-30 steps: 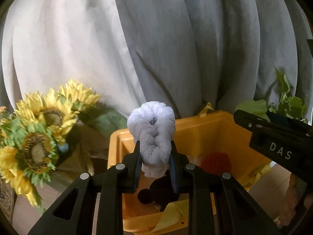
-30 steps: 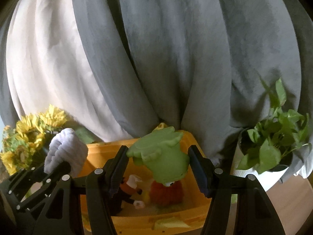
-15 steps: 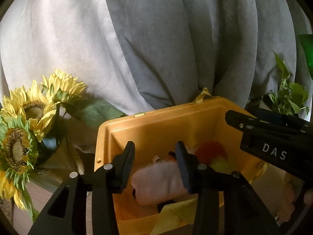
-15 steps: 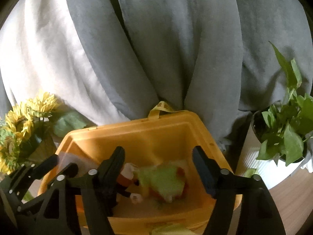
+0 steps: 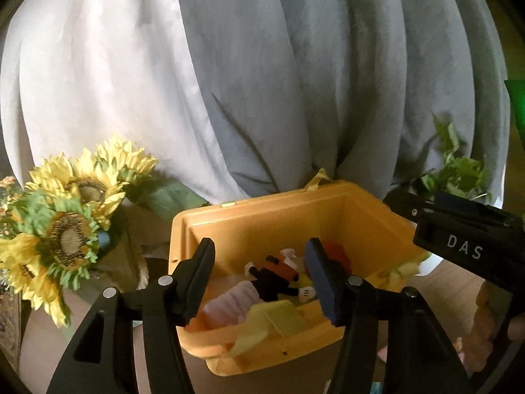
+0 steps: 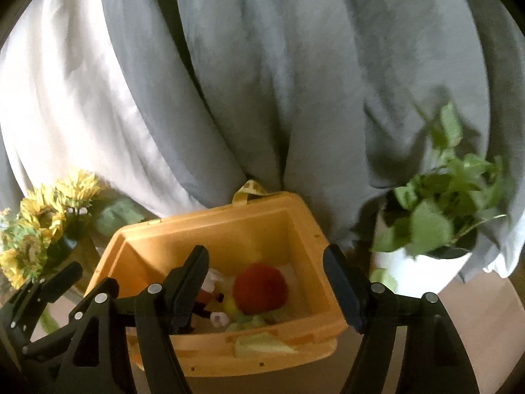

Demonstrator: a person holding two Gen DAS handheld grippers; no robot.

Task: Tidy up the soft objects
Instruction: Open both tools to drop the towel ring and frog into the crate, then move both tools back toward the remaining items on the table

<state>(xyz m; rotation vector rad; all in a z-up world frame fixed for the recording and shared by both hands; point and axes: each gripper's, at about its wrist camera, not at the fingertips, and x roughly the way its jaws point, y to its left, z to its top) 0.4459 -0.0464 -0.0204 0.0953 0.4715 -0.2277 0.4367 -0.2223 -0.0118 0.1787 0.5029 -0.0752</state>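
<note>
I am hovering both grippers, left and right, over the yellow bin with fingers released and empty; the white roll and green toy I was just gripping are now lying inside, so both are sorted

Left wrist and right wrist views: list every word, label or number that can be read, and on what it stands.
"DAS": white letters on the black body of the right gripper, seen in the left wrist view.
Nothing else is legible: the yellow bin, its strap and the toys show no readable print.
</note>
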